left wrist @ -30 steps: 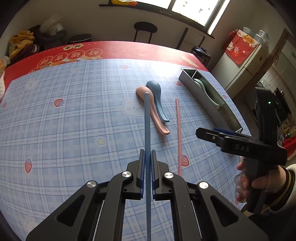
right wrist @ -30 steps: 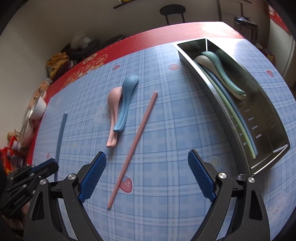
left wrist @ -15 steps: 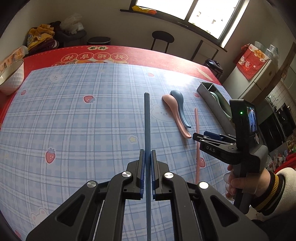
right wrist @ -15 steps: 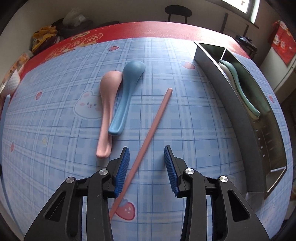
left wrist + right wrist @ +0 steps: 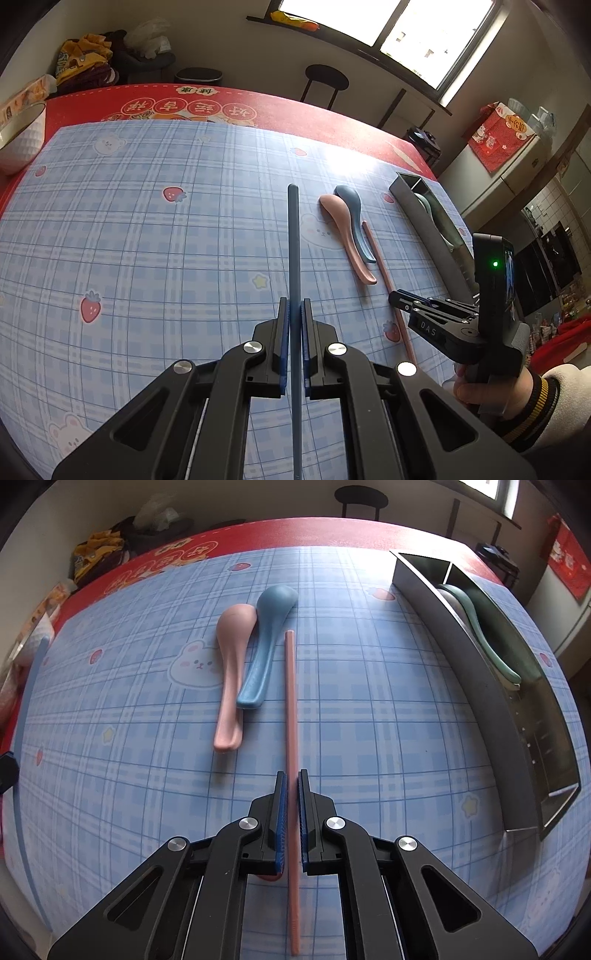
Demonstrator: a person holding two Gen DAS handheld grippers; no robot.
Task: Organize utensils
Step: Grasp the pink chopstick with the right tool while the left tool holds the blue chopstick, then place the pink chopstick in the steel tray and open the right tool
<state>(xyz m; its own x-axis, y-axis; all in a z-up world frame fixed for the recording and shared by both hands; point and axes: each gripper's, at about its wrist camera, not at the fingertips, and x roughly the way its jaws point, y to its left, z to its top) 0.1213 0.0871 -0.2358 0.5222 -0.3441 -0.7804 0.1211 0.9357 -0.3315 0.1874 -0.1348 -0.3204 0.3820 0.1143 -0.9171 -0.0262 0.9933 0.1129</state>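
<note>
A: What's closest in?
B: The left gripper [image 5: 294,312] pinches a blue chopstick [image 5: 293,240], jaws pressed on its shaft. The right gripper [image 5: 291,786] has its jaws closed around a pink chopstick [image 5: 290,701] lying on the checked tablecloth [image 5: 369,709].
A: And past that?
B: A pink spoon [image 5: 231,664] and a blue spoon [image 5: 264,642] lie touching, just left of the pink chopstick. Farther right sits a metal tray [image 5: 491,686] holding a green spoon [image 5: 480,624].

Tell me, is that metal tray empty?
No. The metal tray already holds a green spoon lying over a pale one.
</note>
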